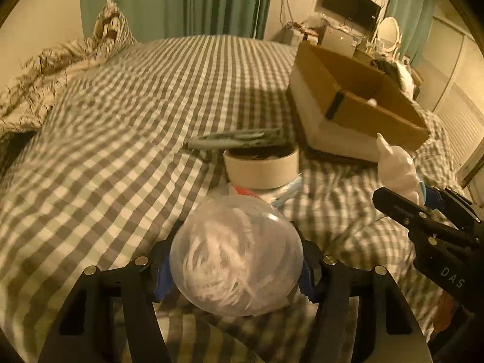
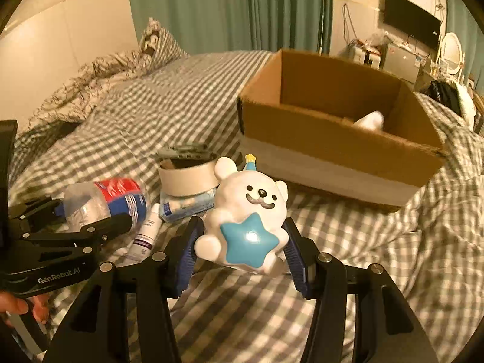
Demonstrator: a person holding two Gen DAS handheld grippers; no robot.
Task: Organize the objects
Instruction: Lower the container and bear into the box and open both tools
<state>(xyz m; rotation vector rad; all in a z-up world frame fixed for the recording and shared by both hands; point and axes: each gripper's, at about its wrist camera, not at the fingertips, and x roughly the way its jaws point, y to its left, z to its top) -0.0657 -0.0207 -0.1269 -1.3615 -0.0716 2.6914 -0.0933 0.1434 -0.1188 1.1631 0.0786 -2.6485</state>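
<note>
Two grippers work over a checked bed (image 2: 181, 90). Left gripper (image 1: 236, 260) has its jaws closed on a clear bottle (image 1: 236, 257). Right gripper (image 2: 239, 242) has its jaws closed on a white bear (image 2: 248, 208), near an open box (image 2: 332, 139). Tape roll (image 2: 187, 178) lies between.

"GenRobot.AI" is printed in white on the black left gripper (image 2: 119, 222); "DAS" is printed in pale letters on the black right gripper (image 1: 393, 204).

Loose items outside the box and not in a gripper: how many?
4: tape roll, dark pen-like object atop it, flat blue-white packet beneath it, small white tube beside. More may be hidden.
</note>
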